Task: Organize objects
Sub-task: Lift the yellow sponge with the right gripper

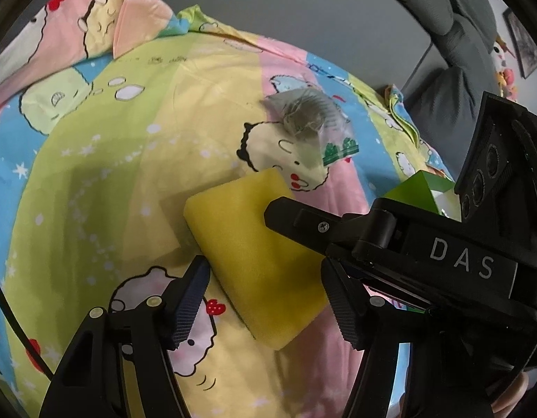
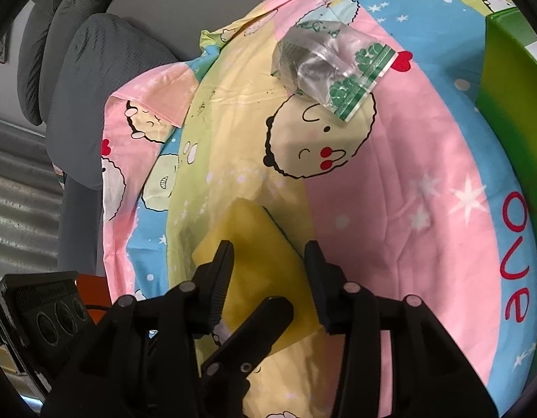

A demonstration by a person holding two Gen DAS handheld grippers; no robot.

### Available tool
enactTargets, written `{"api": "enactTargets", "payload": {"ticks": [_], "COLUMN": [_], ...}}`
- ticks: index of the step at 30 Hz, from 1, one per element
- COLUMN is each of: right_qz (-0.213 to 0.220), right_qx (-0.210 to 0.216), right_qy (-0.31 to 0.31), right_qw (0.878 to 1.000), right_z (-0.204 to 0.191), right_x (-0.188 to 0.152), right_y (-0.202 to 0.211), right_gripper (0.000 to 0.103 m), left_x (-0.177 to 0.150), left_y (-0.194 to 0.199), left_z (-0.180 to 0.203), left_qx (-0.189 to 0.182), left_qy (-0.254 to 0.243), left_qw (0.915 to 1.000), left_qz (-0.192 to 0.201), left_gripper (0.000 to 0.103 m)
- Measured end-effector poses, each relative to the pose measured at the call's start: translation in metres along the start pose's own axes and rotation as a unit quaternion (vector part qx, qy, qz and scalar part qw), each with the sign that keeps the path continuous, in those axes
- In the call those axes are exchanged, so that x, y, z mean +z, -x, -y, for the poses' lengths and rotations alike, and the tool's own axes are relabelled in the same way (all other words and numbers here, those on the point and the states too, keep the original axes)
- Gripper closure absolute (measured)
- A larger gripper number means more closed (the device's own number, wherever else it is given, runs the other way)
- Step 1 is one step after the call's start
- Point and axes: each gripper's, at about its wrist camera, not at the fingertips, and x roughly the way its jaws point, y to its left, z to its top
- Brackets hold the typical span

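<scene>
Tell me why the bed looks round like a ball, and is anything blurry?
Left wrist view: the fisheye lens bends the cartoon-print bedsheet and darkens the corners. Right wrist view: same bulge; the clear plastic zip bag looks soft and shiny, and the yellow foam sponge is shaded.

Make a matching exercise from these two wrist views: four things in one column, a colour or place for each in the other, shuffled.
Things:
1. sponge
2. plastic bag
3. box
4. bedsheet

Descriptions:
A. green, at the sheet's edge
B. yellow block between both grippers' fingers
C. clear, with a green printed strip
D. pastel cartoon print, under everything

Pairs: 1-B, 2-C, 3-A, 4-D
</scene>
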Motion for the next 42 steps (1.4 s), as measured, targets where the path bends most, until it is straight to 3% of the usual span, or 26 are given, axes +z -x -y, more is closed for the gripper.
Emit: {"api": "enactTargets", "payload": {"ticks": [20,42], "right_qz": [0.063,0.159], "right_qx": [0.002,-0.015], "right_qy": [0.020,0.055], "right_qw": [0.998,0.986], "right_z": [-0.011,-0.023], "right_x": [-0.009,-0.025], "right_y": [0.042,0.107], "right_gripper": [0.060,0.060], "left_x": [-0.004,-0.010], "left_y": [0.024,0.056], "left_z": [0.028,0.066], "left_qx": [-0.023,-0.075], "left_qy": [-0.048,-0.105], "left_qw": [0.9971,0.9837], "left_qz": [0.053,0.125], "left_gripper": [0.036,0.036]}}
